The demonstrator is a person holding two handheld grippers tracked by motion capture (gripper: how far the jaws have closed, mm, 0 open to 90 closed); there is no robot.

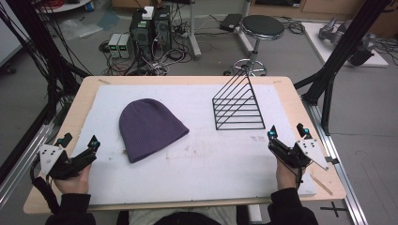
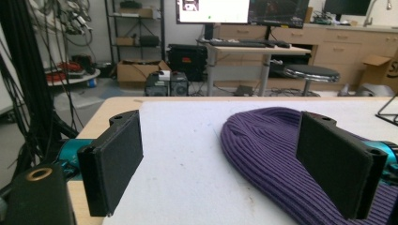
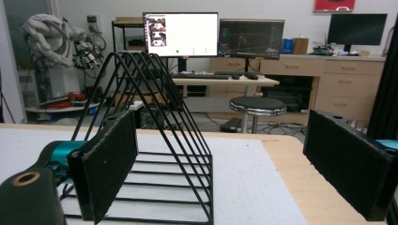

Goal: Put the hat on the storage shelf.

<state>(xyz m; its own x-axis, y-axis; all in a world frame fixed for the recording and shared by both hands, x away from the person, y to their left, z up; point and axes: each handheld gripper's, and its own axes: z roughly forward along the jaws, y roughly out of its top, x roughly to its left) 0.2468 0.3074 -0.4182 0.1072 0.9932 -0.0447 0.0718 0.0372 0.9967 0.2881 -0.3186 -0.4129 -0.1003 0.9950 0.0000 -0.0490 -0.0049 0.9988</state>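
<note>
Purple ribbed beanie (image 1: 150, 127) lies flat on the white mat (image 1: 202, 154) that covers the wooden table (image 1: 84, 96), left of centre, with its rounded crown toward the far edge and its open hem toward the person. Black wire rack (image 1: 238, 107), triangular in profile, stands upright on the mat's right half, well apart from the beanie.

Left gripper (image 1: 79, 140) rests at the near left corner of the table, held in the person's left hand (image 1: 72, 180). Its jaws are spread wide with nothing between the pads. In the left gripper view, the beanie (image 2: 267, 154) lies just ahead of the jaws and toward the right-hand one, which partly covers it; no contact is visible.

Right gripper (image 1: 287, 132) sits at the near right edge of the mat, held in the person's right hand (image 1: 287, 174). Its jaws are likewise spread wide and hold nothing. In the right gripper view, the wire rack (image 3: 155, 140) stands just ahead of the left-hand jaw, with bare table wood ahead of the other.

Round black stool (image 1: 262, 27) stands on the floor beyond the table's far edge.
</note>
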